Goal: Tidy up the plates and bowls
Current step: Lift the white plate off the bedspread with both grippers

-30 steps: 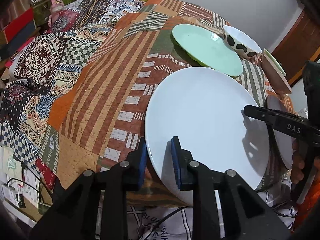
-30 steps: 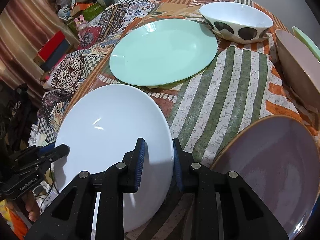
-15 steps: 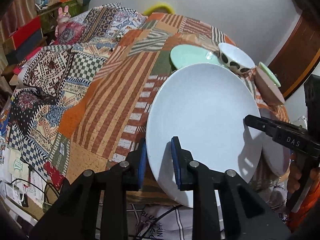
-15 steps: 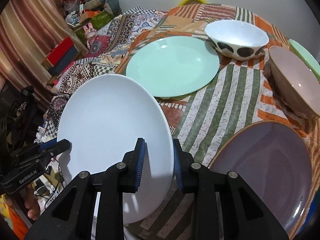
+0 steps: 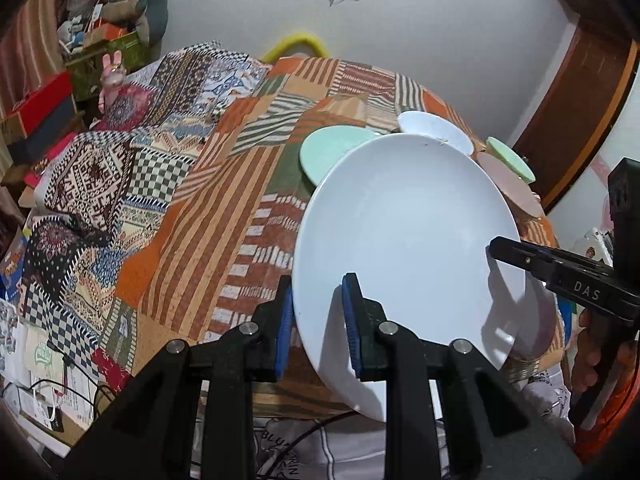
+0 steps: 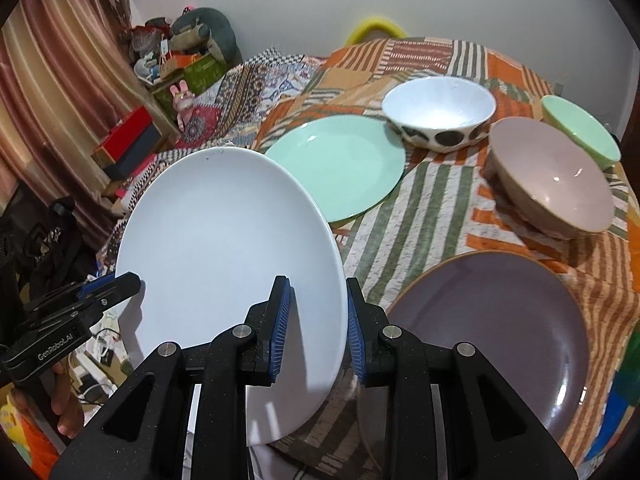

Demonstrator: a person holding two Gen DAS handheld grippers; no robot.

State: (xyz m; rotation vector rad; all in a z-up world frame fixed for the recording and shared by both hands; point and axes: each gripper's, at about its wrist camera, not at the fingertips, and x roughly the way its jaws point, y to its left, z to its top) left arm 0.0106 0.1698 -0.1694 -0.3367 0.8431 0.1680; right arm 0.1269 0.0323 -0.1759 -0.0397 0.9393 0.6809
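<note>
A large white plate (image 5: 404, 248) (image 6: 228, 248) hangs tilted above the near edge of the patchwork-covered table (image 5: 200, 220). My left gripper (image 5: 318, 320) is shut on its left rim. On the opposite rim my right gripper (image 6: 318, 328) is shut too. Each gripper shows in the other's view, at the plate's far side. On the cloth lie a mint plate (image 6: 340, 164), a purple plate (image 6: 500, 336), a white bowl with dark spots (image 6: 440, 116), a beige-pink bowl (image 6: 556, 176) and a mint bowl (image 6: 580, 128).
Boxes, a pink bunny figure (image 5: 112, 76) and piled clutter stand left of the table. A yellow chair back (image 6: 376, 28) rises behind the far edge. A wooden door frame (image 5: 580, 120) is at the right. Cables and papers lie on the floor below.
Both grippers have risen with the white plate, lifting it off the cloth. More of the wall and the far bowls has come into view, and the plate covers part of the mint plate.
</note>
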